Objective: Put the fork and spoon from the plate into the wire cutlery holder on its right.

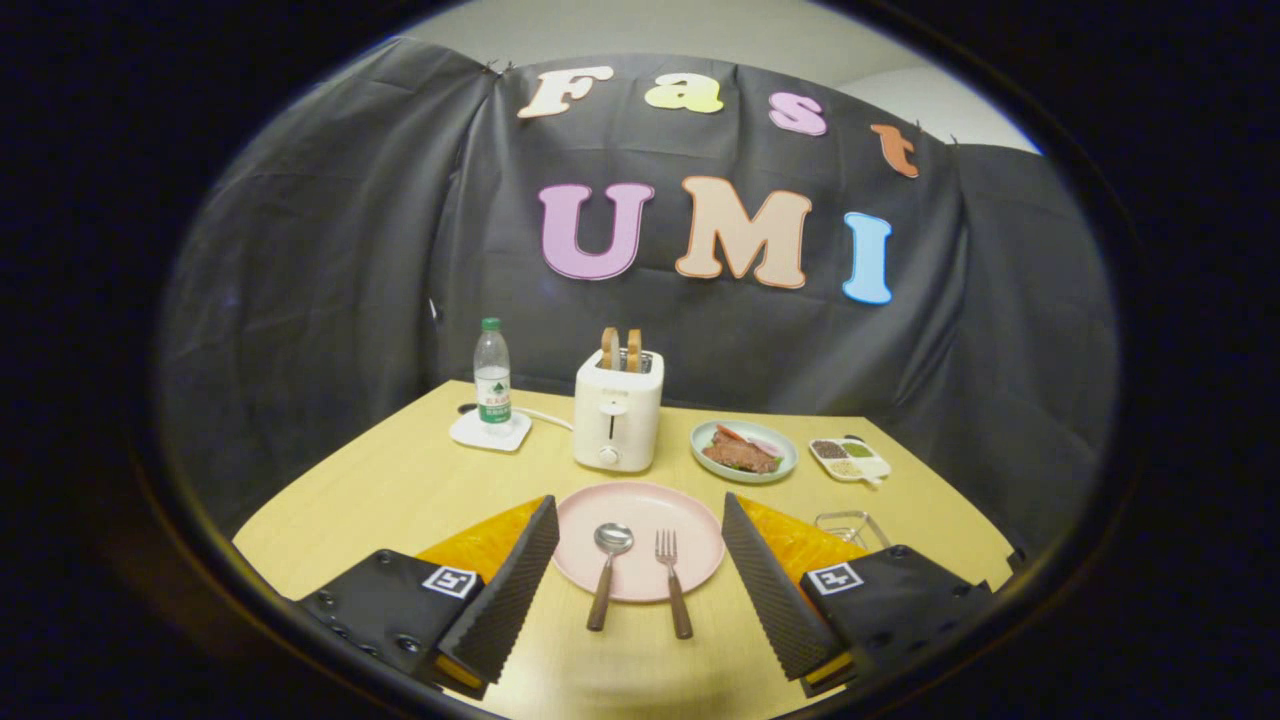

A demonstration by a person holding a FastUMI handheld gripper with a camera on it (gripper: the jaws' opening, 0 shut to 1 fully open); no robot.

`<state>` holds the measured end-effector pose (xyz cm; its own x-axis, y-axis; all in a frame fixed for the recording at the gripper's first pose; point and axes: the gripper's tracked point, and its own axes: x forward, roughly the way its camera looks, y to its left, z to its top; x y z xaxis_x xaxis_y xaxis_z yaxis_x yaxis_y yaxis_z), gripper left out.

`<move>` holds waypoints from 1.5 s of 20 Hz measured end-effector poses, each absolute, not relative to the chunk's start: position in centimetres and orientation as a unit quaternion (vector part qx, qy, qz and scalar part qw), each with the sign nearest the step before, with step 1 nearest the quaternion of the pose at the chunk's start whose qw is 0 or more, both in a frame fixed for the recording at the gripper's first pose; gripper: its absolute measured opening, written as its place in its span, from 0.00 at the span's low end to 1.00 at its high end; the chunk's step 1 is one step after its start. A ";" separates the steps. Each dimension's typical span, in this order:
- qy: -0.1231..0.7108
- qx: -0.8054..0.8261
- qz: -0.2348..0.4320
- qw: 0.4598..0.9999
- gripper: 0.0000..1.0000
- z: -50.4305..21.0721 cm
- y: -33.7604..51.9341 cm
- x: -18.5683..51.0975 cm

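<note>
One pale wooden table point(400, 500) (black-draped booth), gripper point(640, 575) agape.

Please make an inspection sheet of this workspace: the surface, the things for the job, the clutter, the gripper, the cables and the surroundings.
Surface: pale wooden table, flat and dry.
Job's things: pink plate between the fingers; spoon and fork lie on it side by side, handles over the near rim. Wire cutlery holder stands right of the plate, partly hidden behind the right finger.
Clutter: water bottle on a white base; toaster with bread slices up; dish of food; divided condiment tray.
Grippers: hand-held gripper open, holding nothing.
Cables: white cord running from the base towards the toaster.
Surroundings: black cloth wall behind the table.
</note>
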<state>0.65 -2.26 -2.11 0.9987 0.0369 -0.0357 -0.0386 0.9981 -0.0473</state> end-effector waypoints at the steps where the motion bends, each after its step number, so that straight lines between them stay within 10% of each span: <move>1: 0.020 -0.025 0.019 0.999 1.00 -2.2 -2.6 0.7; 30: 0.163 -0.028 0.017 0.986 0.91 -15.9 -7.2 6.4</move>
<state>6.44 -7.24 -15.88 0.9461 0.0241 -0.3228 -0.0425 0.9978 -0.0501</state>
